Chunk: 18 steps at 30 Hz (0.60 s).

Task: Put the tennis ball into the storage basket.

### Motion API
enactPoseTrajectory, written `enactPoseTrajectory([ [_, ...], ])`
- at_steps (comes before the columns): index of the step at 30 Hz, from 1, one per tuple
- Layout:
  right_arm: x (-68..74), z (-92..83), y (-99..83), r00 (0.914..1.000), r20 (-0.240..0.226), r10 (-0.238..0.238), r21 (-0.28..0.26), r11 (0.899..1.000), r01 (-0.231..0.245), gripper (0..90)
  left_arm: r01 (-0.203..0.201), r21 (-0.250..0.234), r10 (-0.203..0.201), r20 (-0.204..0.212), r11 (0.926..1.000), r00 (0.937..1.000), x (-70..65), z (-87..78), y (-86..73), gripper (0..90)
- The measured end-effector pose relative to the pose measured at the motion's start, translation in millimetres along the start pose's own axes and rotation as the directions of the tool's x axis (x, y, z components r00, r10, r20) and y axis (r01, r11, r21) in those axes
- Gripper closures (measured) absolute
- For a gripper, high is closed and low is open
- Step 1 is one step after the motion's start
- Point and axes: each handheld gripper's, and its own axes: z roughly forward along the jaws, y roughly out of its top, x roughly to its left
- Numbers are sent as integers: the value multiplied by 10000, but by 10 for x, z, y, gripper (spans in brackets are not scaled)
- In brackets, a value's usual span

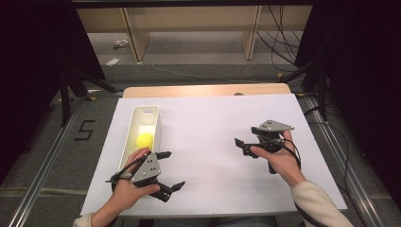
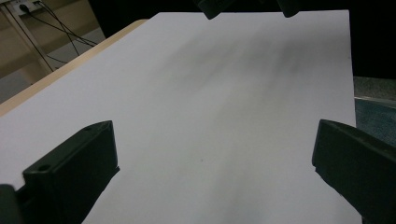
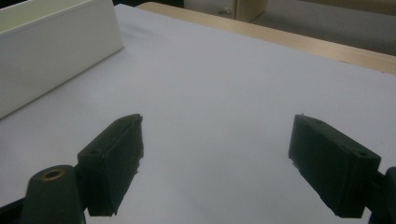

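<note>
A white bin (image 1: 130,130) stands on the left part of the white sheet (image 1: 213,165), and a yellow ball (image 1: 145,140) lies inside it. My left gripper (image 1: 175,169) is held just in front of the bin's near end, pointing right, open with nothing between its jaws. In the left gripper view my left gripper (image 2: 215,154) spans bare sheet. My right gripper (image 1: 246,136) hovers over the right half of the sheet, pointing left, open and holding nothing. Seen from the right gripper view, my right gripper (image 3: 217,140) faces the bin's side wall (image 3: 56,51).
The sheet covers a wooden table whose far edge (image 1: 203,90) shows beyond it. Black stands and cables flank the table on the floor. The wide stretch of sheet between the two grippers is bare.
</note>
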Motion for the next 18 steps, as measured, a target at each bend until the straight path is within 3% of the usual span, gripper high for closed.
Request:
enactPoseTrajectory([
  [18,-68,-292,-191,9995,284,161,-5,9999,-161,184,30,0,-30,-9,10000,10000,1,0,0,0],
])
